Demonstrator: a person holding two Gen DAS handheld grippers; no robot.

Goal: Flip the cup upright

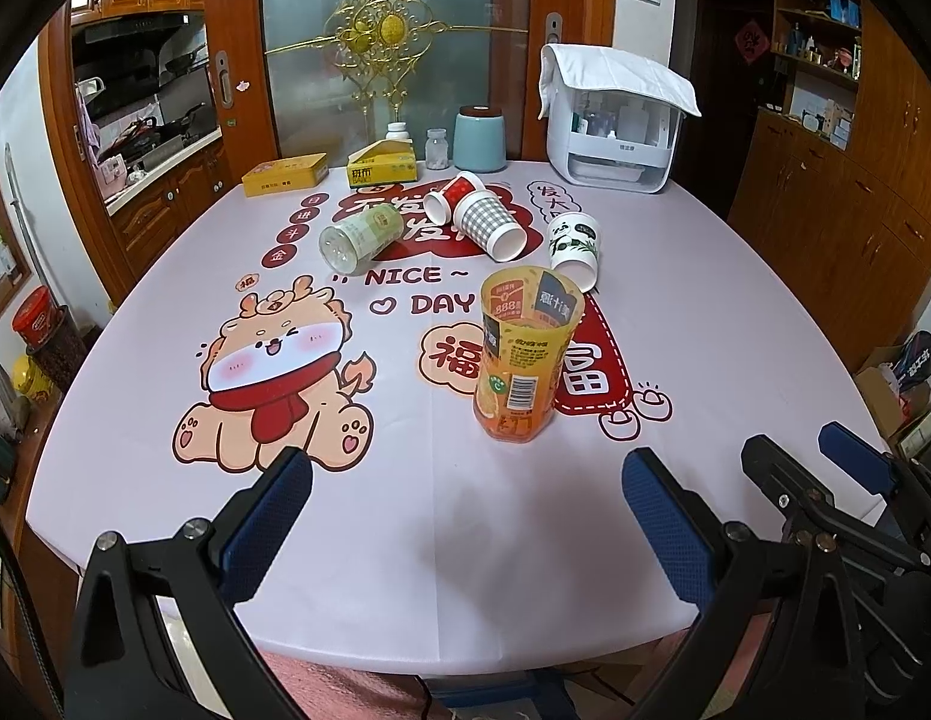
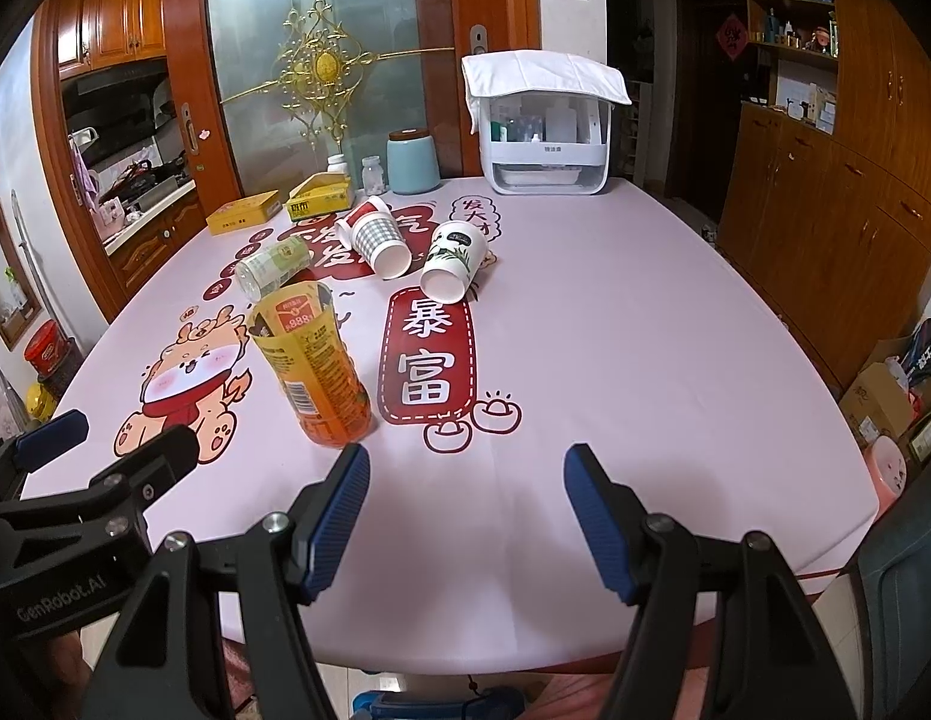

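You have 1 orange clear plastic cup (image 1: 528,354) upright; 4 cups still lie tipped; both grippers' jaws released, empty.

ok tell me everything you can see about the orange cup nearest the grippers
The orange cup is see-through plastic wrapped in an orange printed label with a barcode. Its wide mouth is up and its rim looks uneven, as if cut. It stands upright on the pink tablecloth, apart from the tipped cups behind it. Nothing touches it; both grippers are open and short of it.
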